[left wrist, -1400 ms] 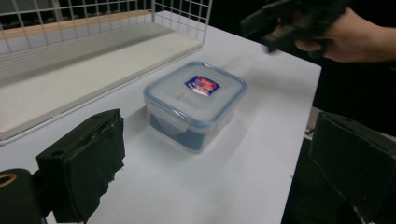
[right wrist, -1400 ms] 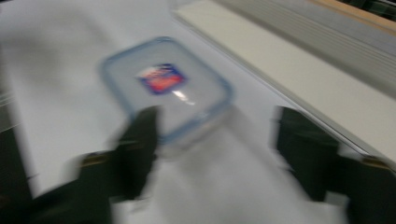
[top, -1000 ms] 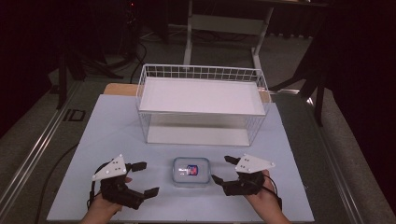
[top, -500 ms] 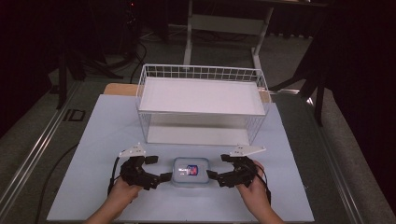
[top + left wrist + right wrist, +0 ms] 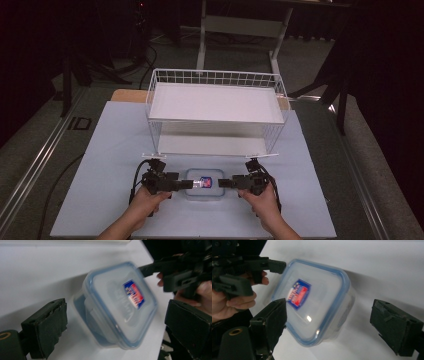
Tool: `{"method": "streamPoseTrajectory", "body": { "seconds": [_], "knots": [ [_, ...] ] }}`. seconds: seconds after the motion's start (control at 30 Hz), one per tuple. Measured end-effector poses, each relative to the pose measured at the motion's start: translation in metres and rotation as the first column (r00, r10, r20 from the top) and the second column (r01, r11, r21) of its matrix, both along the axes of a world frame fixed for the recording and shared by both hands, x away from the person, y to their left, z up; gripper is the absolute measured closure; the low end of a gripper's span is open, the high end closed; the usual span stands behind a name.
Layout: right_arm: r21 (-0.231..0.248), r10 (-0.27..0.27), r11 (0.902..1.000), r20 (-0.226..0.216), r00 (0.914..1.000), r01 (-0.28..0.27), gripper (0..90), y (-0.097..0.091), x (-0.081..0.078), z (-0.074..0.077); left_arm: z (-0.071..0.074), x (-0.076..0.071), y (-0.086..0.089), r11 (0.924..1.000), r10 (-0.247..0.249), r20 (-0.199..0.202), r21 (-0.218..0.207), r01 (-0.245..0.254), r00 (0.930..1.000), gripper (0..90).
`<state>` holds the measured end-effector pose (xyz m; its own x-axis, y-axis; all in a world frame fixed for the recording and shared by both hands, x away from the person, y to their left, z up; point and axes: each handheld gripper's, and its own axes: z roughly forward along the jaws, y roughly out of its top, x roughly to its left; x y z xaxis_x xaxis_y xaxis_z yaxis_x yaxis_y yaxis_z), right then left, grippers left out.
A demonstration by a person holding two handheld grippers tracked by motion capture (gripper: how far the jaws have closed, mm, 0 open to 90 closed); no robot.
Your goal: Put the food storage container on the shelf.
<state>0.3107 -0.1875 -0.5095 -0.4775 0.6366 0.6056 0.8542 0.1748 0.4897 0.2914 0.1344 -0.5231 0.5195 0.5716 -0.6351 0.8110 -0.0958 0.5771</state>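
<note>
1. Small clear plastic food box with a blue-rimmed snap lid and a red-and-blue label (image 5: pixel 204 183) sits flat on the pale blue mat near the front edge of the desk (image 5: pixel 100 150), lid on, just in front of the white wire basket (image 5: pixel 216 116).
2. Left claw (image 5: pixel 188 184) at the box's left end: jaws spread wide, box between them, pads clear of its sides, though they have just been closing a little (the left gripper view shows a gap on both sides).
3. Right claw (image 5: pixel 224 183) at the right end: likewise wide open, straddling the box, gripping nothing.
4. Step in hand, as I read it: two-handed approach to the box, no grasp made yet.
5. Next move likely calls for both claws to close evenly on opposite ends, then a level lift; uneven pressure could skid or tip the box.
</note>
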Motion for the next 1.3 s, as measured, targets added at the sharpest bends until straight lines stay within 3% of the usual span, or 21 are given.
{"method": "streamPoseTrajectory", "body": {
  "seconds": [0.07,0.17,0.2,0.3,0.33,0.4,0.47,0.57,0.6,0.77,0.9,1.0,1.3],
  "knots": [
    [0.007,-0.006,1.0000,-0.023,0.9997,0.006,15.6,0.000,0.001,-0.005,-0.005,0.001,-0.002,1.0000,0.009,-0.057,0.003,-0.009,0.9984,5.7],
    [0.050,-0.008,0.9987,-0.072,0.9973,0.012,18.7,0.001,0.003,-0.011,-0.008,0.002,-0.003,0.9996,0.024,-0.074,0.014,-0.023,0.9969,10.6],
    [0.055,-0.008,0.9984,-0.082,0.9966,0.013,19.7,0.002,0.004,-0.012,-0.012,0.004,-0.002,0.9994,0.036,-0.103,0.000,-0.036,0.9940,15.2],
    [0.061,-0.009,0.9981,-0.104,0.9945,0.015,21.8,0.003,0.004,-0.014,-0.015,0.005,-0.002,0.9996,0.028,-0.117,0.003,-0.028,0.9927,18.1],
    [0.064,-0.014,0.9977,-0.120,0.9927,0.022,26.3,0.004,0.003,-0.016,-0.016,0.005,-0.003,0.9994,0.035,-0.119,0.004,-0.035,0.9923,23.5],
    [0.066,-0.020,0.9974,-0.139,0.9901,0.029,30.0,0.004,0.003,-0.018,-0.019,0.004,-0.003,0.9986,0.035,-0.146,-0.034,-0.040,0.9887,28.9],
    [0.068,-0.029,0.9969,-0.153,0.9878,0.040,33.4,0.003,0.002,-0.019,-0.019,0.003,-0.003,0.9985,0.022,-0.144,-0.047,-0.029,0.9893,32.7],
    [0.119,-0.022,0.9919,-0.184,0.9827,0.045,44.1,0.001,0.001,-0.021,-0.019,0.001,-0.004,0.9984,0.019,-0.157,-0.049,-0.027,0.9875,35.2],
    [0.125,-0.024,0.9910,-0.195,0.9804,0.049,44.1,0.001,0.001,-0.022,-0.019,0.002,-0.003,0.9982,0.020,-0.178,-0.051,-0.030,0.9838,35.9],
    [0.122,-0.039,0.9906,-0.189,0.9812,0.063,45.0,0.002,-0.001,-0.021,-0.013,-0.001,-0.003,0.9986,0.034,-0.165,-0.035,-0.040,0.9857,43.6],
    [0.105,-0.061,0.9913,-0.172,0.9832,0.080,46.4,0.004,-0.007,-0.017,-0.008,-0.003,-0.002,0.9988,0.038,-0.183,-0.023,-0.043,0.9823,47.3],
    [0.089,-0.070,0.9924,-0.155,0.9855,0.084,47.2,0.006,-0.011,-0.013,-0.004,-0.007,-0.004,0.9993,0.038,-0.158,0.006,-0.037,0.9868,48.5],
    [0.065,-0.082,0.9939,-0.107,0.9908,0.090,47.8,0.009,-0.022,-0.006,0.004,-0.019,-0.010,0.9960,0.079,-0.128,0.051,-0.073,0.9886,50.1]
  ]
}}
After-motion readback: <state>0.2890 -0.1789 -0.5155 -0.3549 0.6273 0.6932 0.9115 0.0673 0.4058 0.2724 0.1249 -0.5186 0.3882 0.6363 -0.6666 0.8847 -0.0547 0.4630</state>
